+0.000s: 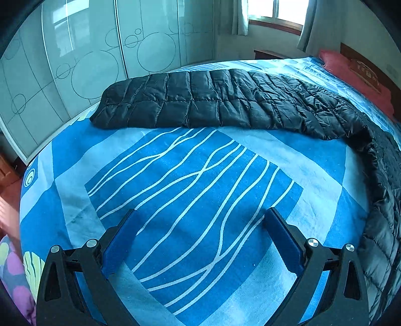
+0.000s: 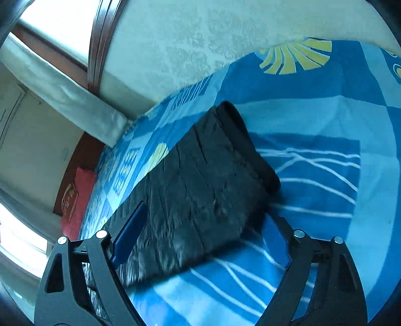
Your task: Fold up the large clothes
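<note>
The left tool [image 1: 200,218] was spread wide above the blue patterned bedsheet [image 1: 175,188], holding nothing, the black quilted down jacket [image 1: 213,102] lying well beyond it; the right tool [image 2: 208,220] gaped too, the jacket's sleeve [image 2: 200,185] stretching between its fingers, ungripped.

Left wrist view:
- Bed [image 1: 75,160]: fills the centre and lower field.
- Jacket [image 1: 225,100]: lies on the bed, running from 11 o'clock across 12 and down the edge to 4 o'clock.
- Pillow [image 1: 356,75]: on the bed at 2 o'clock, behind the jacket.
- Wardrobe [image 1: 75,50]: behind the bed, 10 to 12 o'clock.
- Window [image 1: 275,12]: at 1 o'clock, behind the bed.
- Left tool [image 1: 200,240]: at 6 o'clock, above bare bed, well apart from the jacket.

Right wrist view:
- Jacket [image 2: 200,188]: on the bed [image 2: 351,125], centre toward 7 o'clock.
- Pillow [image 2: 77,195]: at 9 o'clock.
- Right tool [image 2: 200,238]: at 6 o'clock, over the jacket.
</note>
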`<state>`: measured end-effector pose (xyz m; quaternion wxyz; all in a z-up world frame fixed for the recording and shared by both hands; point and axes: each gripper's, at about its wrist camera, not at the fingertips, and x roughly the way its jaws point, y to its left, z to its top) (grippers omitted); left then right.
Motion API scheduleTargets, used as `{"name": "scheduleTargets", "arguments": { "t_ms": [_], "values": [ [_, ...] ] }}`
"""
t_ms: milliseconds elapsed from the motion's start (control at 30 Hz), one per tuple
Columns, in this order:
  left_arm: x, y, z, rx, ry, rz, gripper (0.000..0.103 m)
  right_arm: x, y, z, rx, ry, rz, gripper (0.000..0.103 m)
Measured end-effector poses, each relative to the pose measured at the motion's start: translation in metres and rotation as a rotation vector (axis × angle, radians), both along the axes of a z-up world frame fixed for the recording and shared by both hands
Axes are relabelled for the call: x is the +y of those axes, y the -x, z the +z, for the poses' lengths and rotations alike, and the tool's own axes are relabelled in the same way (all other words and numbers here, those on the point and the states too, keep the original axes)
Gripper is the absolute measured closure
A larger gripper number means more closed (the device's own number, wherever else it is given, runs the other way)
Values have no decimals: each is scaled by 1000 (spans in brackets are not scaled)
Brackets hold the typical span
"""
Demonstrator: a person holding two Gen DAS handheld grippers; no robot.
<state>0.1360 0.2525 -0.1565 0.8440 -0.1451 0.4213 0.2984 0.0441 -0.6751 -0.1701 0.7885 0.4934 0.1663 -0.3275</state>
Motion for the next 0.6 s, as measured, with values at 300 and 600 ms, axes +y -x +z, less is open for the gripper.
{"name": "scheduleTargets", "arguments": {
  "t_ms": [300, 600],
  "values": [
    [-5, 0, -5, 9, -25, 3, 4, 8, -29, 21, 87, 139, 14, 93],
    [-6, -3, -7, 9, -30, 5, 4, 149, -130, 92, 57, 394, 385, 94]
  ]
}}
